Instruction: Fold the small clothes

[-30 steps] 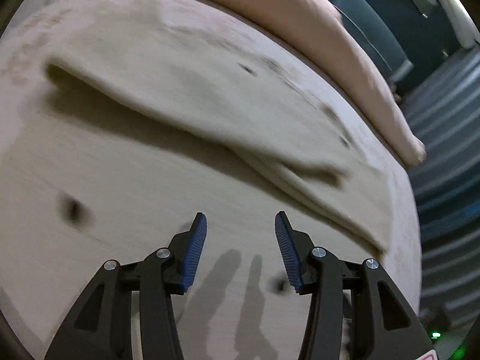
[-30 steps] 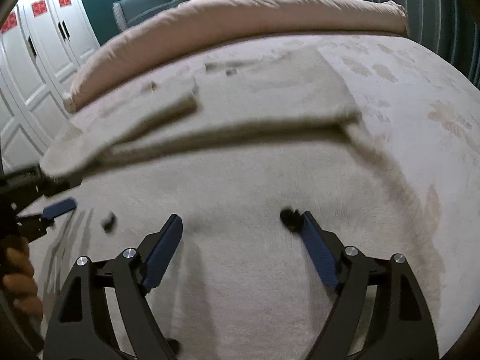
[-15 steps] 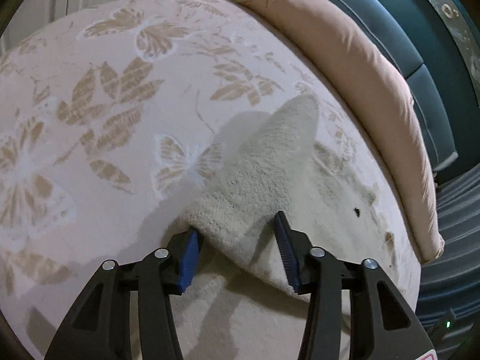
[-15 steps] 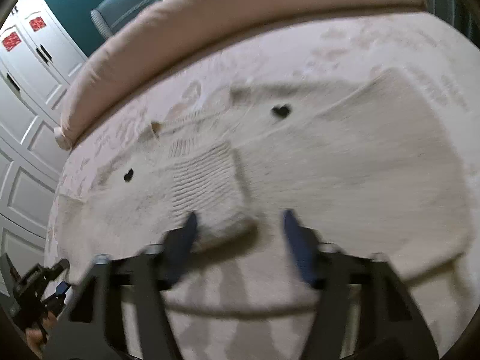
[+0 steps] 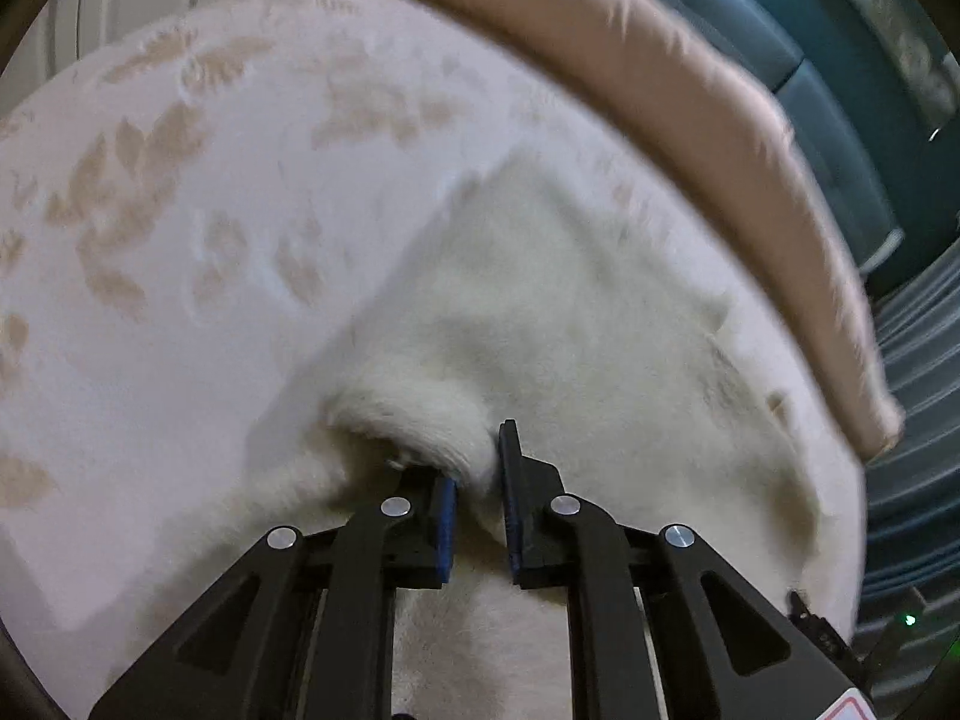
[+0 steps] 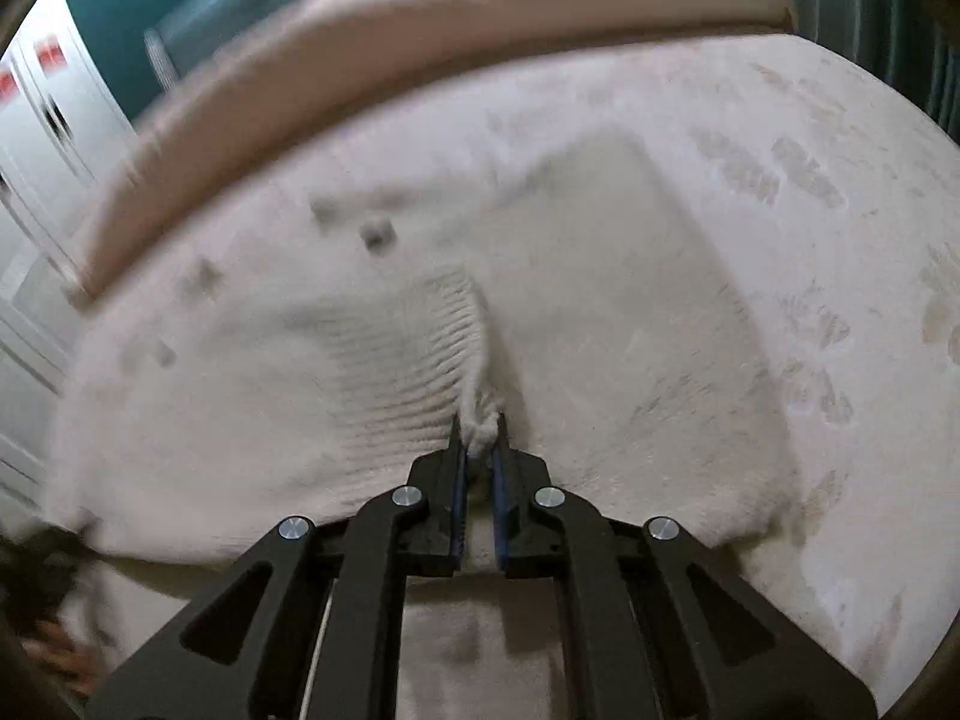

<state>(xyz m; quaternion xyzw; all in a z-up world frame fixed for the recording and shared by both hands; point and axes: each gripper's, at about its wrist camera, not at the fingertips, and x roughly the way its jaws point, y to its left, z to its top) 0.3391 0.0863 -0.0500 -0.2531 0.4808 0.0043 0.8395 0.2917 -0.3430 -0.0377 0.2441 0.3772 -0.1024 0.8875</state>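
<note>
A cream knitted garment (image 5: pixel 570 324) lies spread on a pale bed cover with a leaf print (image 5: pixel 156 228). My left gripper (image 5: pixel 477 462) is shut on a bunched edge of the garment at its near left side. In the right wrist view the same garment (image 6: pixel 600 300) shows a ribbed cuff or hem (image 6: pixel 414 354). My right gripper (image 6: pixel 478 432) is shut on a pinch of fabric beside that ribbing. Both views are blurred by motion.
A long pink bolster (image 5: pixel 690 120) runs along the far edge of the bed; it also shows in the right wrist view (image 6: pixel 420 42). A teal headboard (image 5: pixel 840 96) stands behind it. White cupboard doors (image 6: pixel 42 120) are at the left.
Both grippers were open above the garment a second ago. They came down onto it and closed, each now pinching a piece of the fabric.
</note>
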